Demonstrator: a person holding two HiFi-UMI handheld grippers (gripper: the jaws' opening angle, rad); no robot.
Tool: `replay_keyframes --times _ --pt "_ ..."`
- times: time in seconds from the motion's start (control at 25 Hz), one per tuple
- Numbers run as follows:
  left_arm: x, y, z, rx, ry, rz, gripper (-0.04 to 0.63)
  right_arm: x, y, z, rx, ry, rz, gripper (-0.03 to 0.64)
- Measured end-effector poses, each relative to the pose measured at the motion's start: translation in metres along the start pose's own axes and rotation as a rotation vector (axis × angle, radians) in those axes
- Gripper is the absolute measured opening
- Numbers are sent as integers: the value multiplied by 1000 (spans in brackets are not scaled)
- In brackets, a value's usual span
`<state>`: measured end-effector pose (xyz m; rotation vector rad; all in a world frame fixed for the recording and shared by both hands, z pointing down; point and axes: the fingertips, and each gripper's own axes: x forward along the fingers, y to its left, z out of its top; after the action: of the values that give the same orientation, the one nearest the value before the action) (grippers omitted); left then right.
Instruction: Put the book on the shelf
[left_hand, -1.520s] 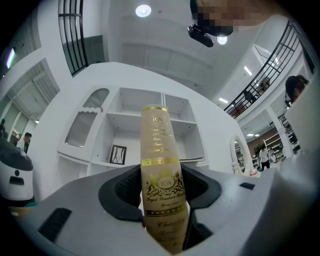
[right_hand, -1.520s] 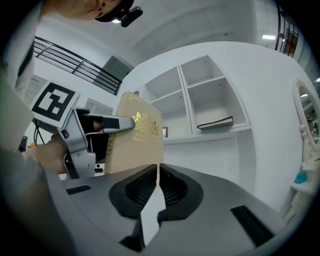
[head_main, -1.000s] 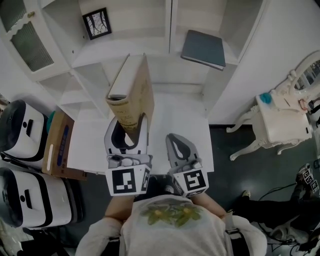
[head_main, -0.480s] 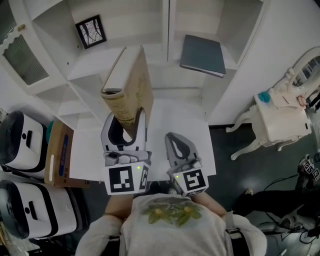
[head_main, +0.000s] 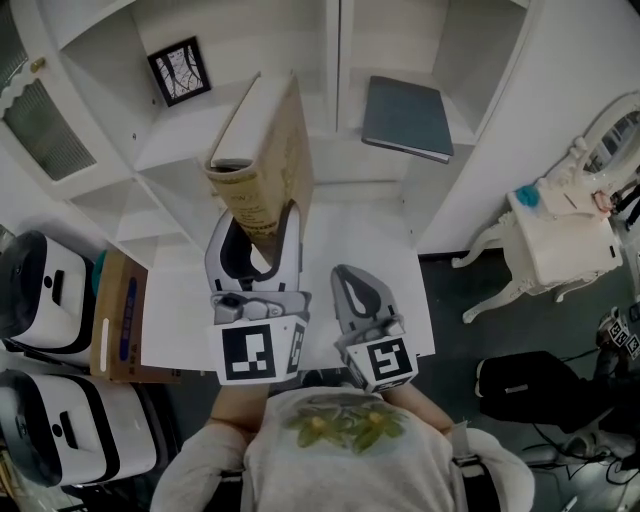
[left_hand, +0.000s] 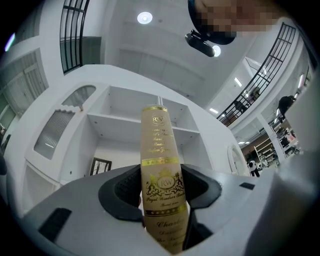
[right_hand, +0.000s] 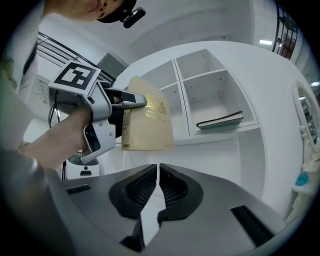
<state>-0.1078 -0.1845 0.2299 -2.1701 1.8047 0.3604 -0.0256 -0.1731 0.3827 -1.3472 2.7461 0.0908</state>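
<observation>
My left gripper (head_main: 258, 238) is shut on a tan book (head_main: 266, 165) with gold lettering, held upright in front of the white shelf unit (head_main: 330, 120). In the left gripper view the book's spine (left_hand: 161, 170) stands between the jaws, with the shelf compartments behind it. The right gripper view shows the same book (right_hand: 146, 122) off to the left in the left gripper (right_hand: 117, 107). My right gripper (head_main: 358, 293) hangs over the white counter (head_main: 370, 240), shut with nothing in it; its jaws nearly meet (right_hand: 158, 192).
A dark grey book (head_main: 406, 103) lies flat in the right shelf compartment. A small framed picture (head_main: 180, 70) stands in the left compartment. A cardboard box (head_main: 118, 315) and white cases (head_main: 40, 285) sit at the left; a white ornate table (head_main: 560, 235) is at the right.
The left gripper has lifted the tan book slightly higher and closer to the shelf. The right gripper has stayed put.
</observation>
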Motion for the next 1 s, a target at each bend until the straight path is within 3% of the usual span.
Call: replay_keyframes --times 0.48,1.0 --pt "22 14 19 -23 -76 3 233 15 3 -6 -14 18 9 38" --pt "49 10 30 1 -127 -21 233 30 -7 -1 -21 -9 -8 38"
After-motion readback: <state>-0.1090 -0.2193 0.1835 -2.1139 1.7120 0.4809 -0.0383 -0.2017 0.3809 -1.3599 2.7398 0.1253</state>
